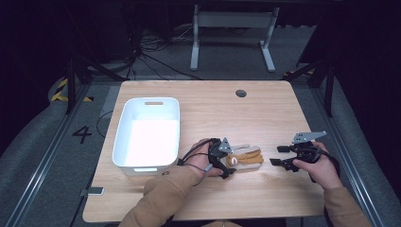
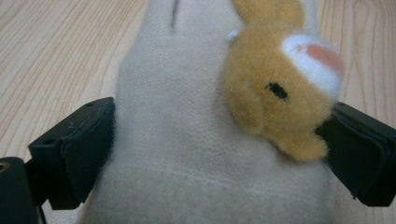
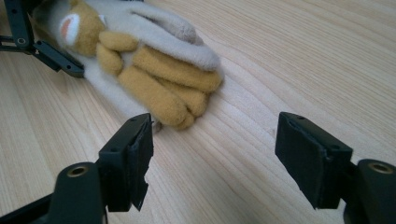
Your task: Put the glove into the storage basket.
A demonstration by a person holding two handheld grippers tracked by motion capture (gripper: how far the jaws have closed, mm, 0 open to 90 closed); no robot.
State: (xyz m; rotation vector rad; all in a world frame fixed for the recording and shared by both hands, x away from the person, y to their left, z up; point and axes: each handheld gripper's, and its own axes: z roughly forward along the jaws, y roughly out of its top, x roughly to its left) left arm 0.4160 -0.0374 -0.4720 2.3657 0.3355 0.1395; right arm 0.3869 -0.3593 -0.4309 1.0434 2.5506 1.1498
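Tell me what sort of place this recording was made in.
Probably a lab or recording studio, not a home: a bare wooden table stands on grey carpet between floor rails, with loose cables, hazard tape and a painted floor number around it.

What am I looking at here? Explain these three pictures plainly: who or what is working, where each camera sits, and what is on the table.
A person sits at a wooden table with a hand-held gripper, a two-jaw tool, in each hand. The high view looks down from above; each of the other two views comes from a camera riding on one tool, looking along its black jaws. On the table lie a white bin and a beige glove with a plush animal on it. The left hand-held gripper has its jaws on either side of the glove; whether they squeeze it is unclear. The right hand-held gripper is open and empty, near the glove's fingers.
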